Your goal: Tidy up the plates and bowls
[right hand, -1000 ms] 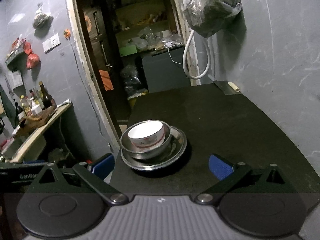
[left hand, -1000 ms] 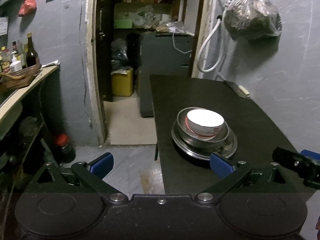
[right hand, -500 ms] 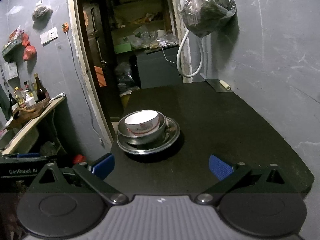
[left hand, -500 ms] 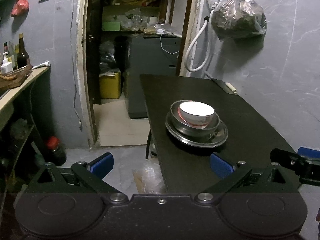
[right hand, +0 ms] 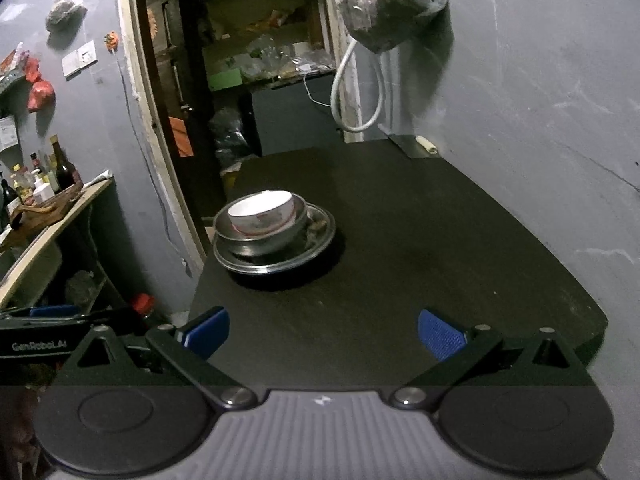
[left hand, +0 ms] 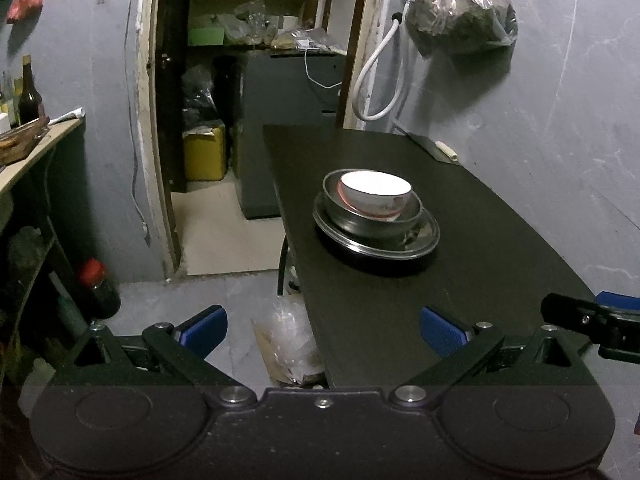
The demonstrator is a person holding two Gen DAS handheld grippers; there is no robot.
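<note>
A white bowl with a red pattern sits inside a steel bowl, which sits on a steel plate on the black table. The stack also shows in the right wrist view: white bowl, steel bowl, steel plate. My left gripper is open and empty, near the table's front left corner, well short of the stack. My right gripper is open and empty above the table's front edge. Its side shows in the left wrist view.
A doorway to a cluttered storeroom lies behind the table. A counter with bottles stands at the left. A red-capped bottle and a plastic bag lie on the floor. A bag hangs on the right wall.
Both grippers have drawn back from the stack, which now looks smaller and farther away. Both stay open. The stack has not moved.
</note>
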